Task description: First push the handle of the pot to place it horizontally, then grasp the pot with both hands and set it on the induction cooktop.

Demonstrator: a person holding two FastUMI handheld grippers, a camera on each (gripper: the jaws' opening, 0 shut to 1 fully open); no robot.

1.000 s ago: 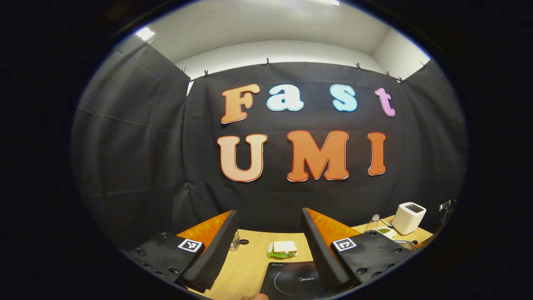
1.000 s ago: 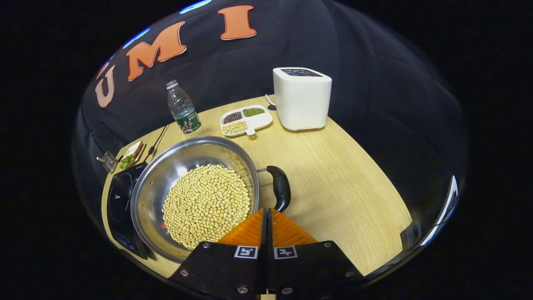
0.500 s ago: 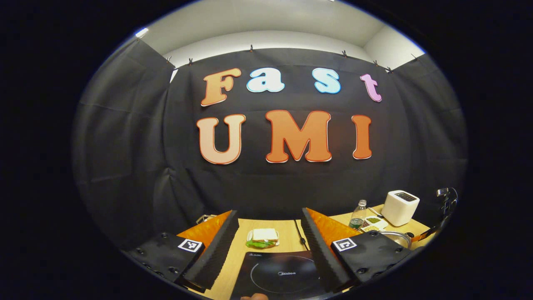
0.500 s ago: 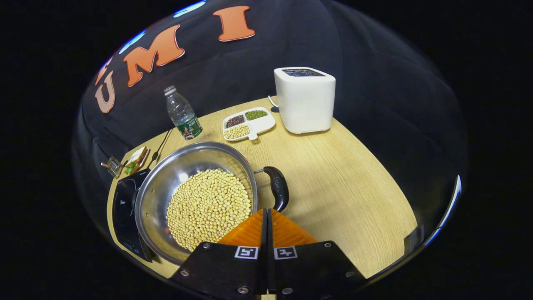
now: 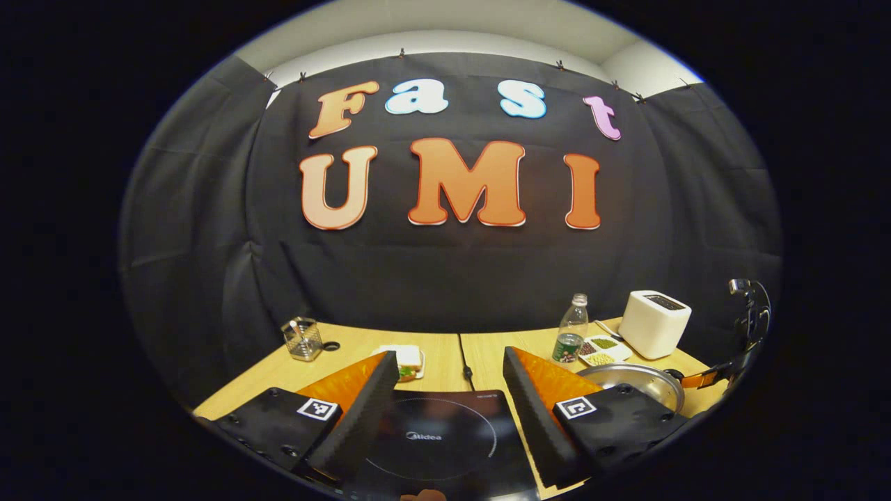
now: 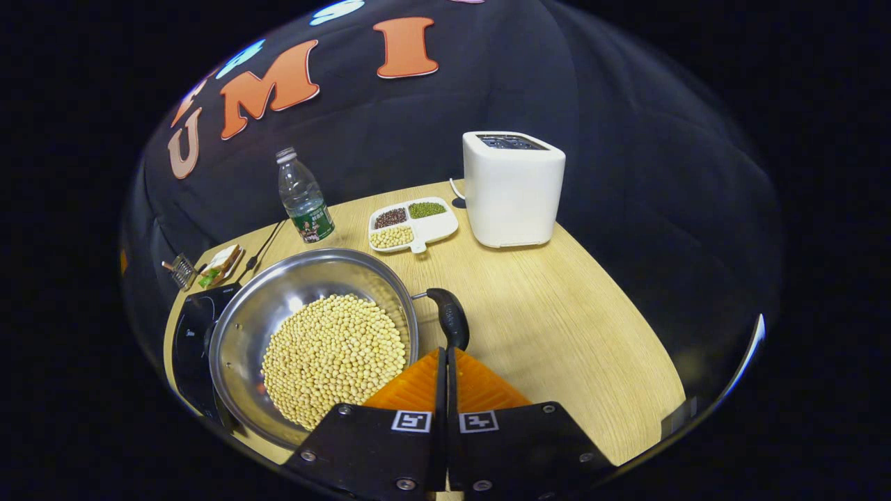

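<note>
Pot point(image 6: 313, 334) sat on tabletop point(image 6: 557, 327), steel, part-filled w/ soybeans point(image 6: 334, 358). Its left rim overlapped the cooktop point(image 6: 191, 341) edge. Handle point(image 6: 449, 320) ran off the right rim, long axis pointing toward the camera, black grip ending at the right gripper point(image 6: 445, 358) tips. Right fingers were pressed together, nothing between them; contact w/ handle could not be told. Left gripper point(image 5: 445, 376) hung over the cooktop point(image 5: 445, 438), fingers wide apart, empty. Open tabletop lay right of handle up to the front edge. Toaster point(image 6: 513, 188), tray point(image 6: 413, 224) and bottle point(image 6: 304, 196) stood behind pot, well apart from it.
</note>
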